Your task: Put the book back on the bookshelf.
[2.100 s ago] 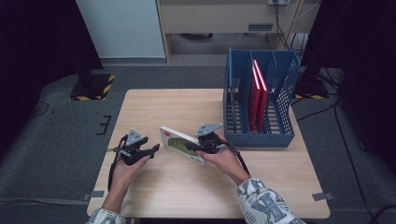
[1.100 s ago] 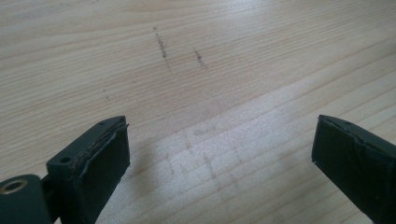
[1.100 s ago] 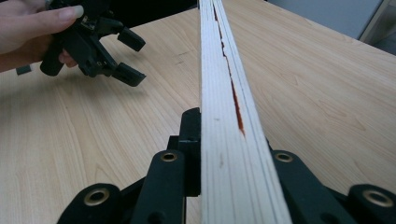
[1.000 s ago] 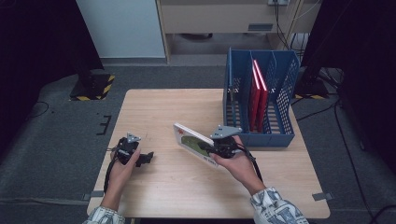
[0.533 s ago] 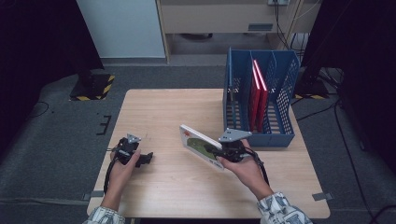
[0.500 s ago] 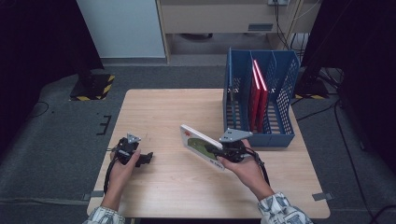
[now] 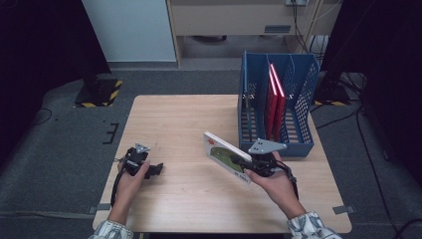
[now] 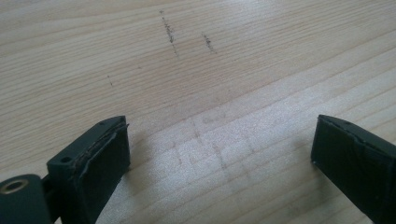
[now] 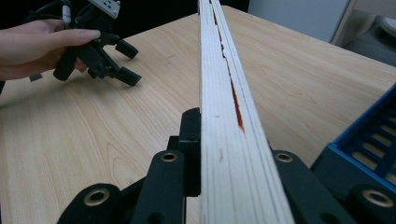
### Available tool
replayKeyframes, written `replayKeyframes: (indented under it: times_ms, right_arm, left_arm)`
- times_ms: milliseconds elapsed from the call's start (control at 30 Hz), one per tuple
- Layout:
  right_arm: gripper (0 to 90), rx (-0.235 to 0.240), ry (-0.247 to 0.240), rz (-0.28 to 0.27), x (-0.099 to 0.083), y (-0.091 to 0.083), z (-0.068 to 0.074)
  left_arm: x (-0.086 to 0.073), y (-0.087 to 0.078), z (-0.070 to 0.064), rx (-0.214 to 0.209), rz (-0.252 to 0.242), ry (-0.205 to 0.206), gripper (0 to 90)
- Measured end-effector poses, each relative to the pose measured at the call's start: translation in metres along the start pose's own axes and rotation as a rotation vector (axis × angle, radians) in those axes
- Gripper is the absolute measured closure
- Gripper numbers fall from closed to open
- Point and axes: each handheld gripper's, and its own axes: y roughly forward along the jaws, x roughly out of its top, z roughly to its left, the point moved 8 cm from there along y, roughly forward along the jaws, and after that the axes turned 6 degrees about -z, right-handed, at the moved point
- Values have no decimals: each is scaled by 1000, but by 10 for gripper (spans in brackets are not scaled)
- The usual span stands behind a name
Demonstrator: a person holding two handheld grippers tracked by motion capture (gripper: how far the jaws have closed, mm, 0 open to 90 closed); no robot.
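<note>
My right gripper is shut on a thin book with a white and green cover, held tilted above the table a little left of the blue rack. In the right gripper view the book's page edge runs straight away between the jaws. Two red books stand upright in the rack. My left gripper rests low at the table's left front, open, with bare wood between its fingers. The right gripper view also shows the left gripper, held in a hand.
The wooden table has free surface in its middle and back. The blue rack stands at the right edge with slots on either side of the red books. Dark floor surrounds the table.
The right gripper has carried the book to the right, toward the blue rack, and tilted it more upright. The left gripper drew back to the left front and now stays still.
</note>
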Motion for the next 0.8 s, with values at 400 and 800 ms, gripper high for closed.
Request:
replayKeyframes:
  times_ms: [400,800]
  right_arm:
    - [757,-15,5,-1,-2,-23,-5]
    - [757,-64,23,-8,-7,-62,-17]
  left_arm:
    - [-2,1,0,-9,-22,-18,31]
    - [-3,1,-2,-10,-34,-25,13]
